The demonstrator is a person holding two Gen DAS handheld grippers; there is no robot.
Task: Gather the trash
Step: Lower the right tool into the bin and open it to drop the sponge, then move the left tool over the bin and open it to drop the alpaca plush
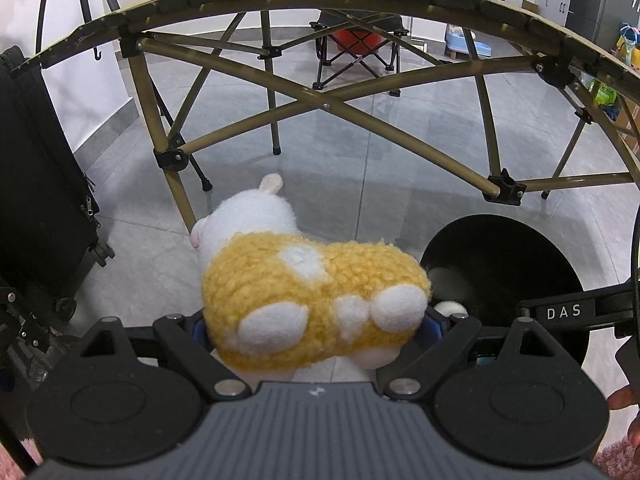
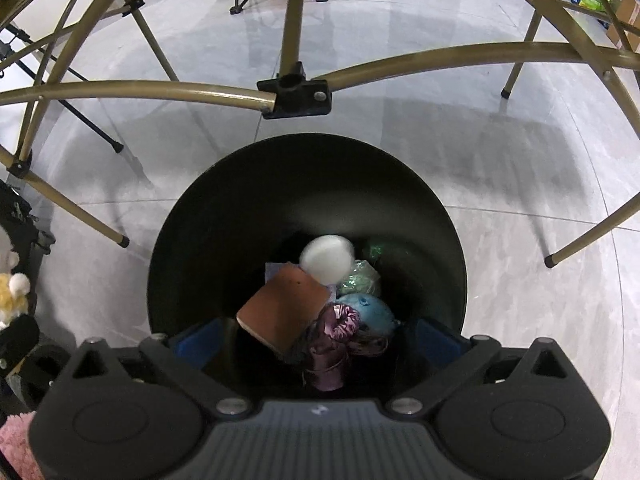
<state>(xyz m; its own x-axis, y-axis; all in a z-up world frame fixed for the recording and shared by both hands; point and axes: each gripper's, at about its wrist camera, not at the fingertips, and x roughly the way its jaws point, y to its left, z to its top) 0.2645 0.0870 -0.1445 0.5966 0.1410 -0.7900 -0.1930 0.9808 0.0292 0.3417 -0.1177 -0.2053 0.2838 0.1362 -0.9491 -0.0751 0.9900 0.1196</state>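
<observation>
A yellow and white plush toy (image 1: 312, 292) sits crosswise between the blue pads of my left gripper (image 1: 316, 326), which is shut on it above the grey floor. To its right stands a round black bin (image 1: 500, 256). My right gripper (image 2: 318, 340) is open straight above that bin (image 2: 200, 208), with nothing touching its pads. A blurred white round object (image 2: 327, 258) is inside the bin's mouth, free of the gripper. Below it lie a brown flat block (image 2: 284, 312), a blue soft item (image 2: 366, 308), purple fabric (image 2: 332, 340) and a green wrapper (image 2: 358, 280). The plush (image 2: 12, 292) shows at the far left.
A folding table's tan metal frame (image 1: 328, 106) spans the space ahead, and one leg joint (image 2: 296, 94) stands just behind the bin. A black suitcase (image 1: 40, 184) is at the left. A folding chair (image 1: 356, 52) stands far back. Pink rug (image 2: 16, 444) lies near me.
</observation>
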